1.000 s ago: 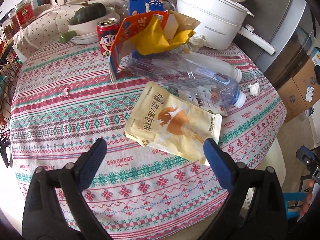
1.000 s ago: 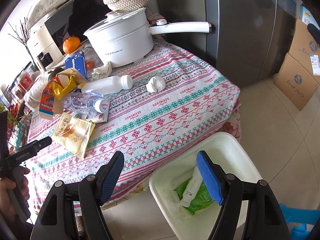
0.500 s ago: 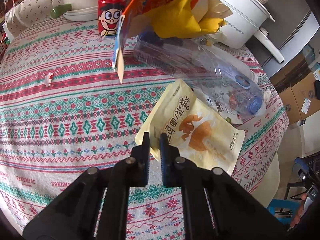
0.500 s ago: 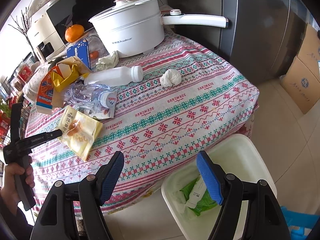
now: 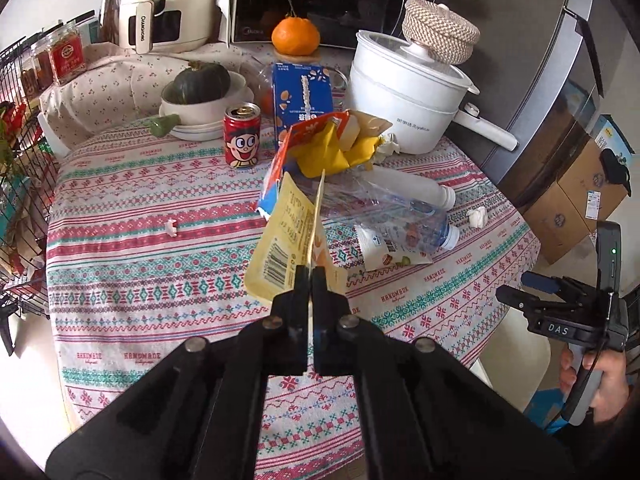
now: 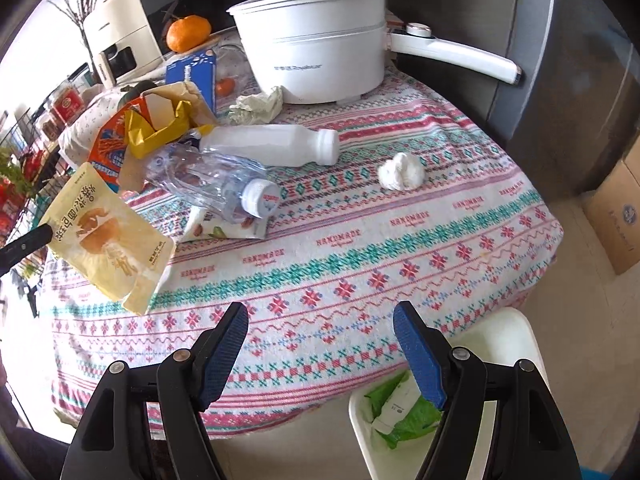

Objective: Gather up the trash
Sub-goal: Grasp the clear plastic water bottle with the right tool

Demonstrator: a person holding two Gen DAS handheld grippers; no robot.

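With the left tongs (image 5: 311, 276) clenched on the lower edge of the yellow snack pouch (image 5: 289, 236), the pouch hangs clear above the desk (image 6: 360, 240), just in front of the crushed clear bottle (image 6: 212, 180) and white bottle (image 6: 272, 146). Over at the near edge the right tongs (image 6: 320, 332) stand released with nothing between them, above bare cloth. Just beside that edge sits the white bin (image 6: 504, 336), and a crumpled tissue (image 6: 401, 171) lies alone on open cloth.

two plastic bottles (image 6: 212, 180), one yellow snack pouch (image 6: 104, 236), one red can (image 5: 242, 136), one white pot (image 6: 316, 44), two tissue wads (image 6: 401, 172)
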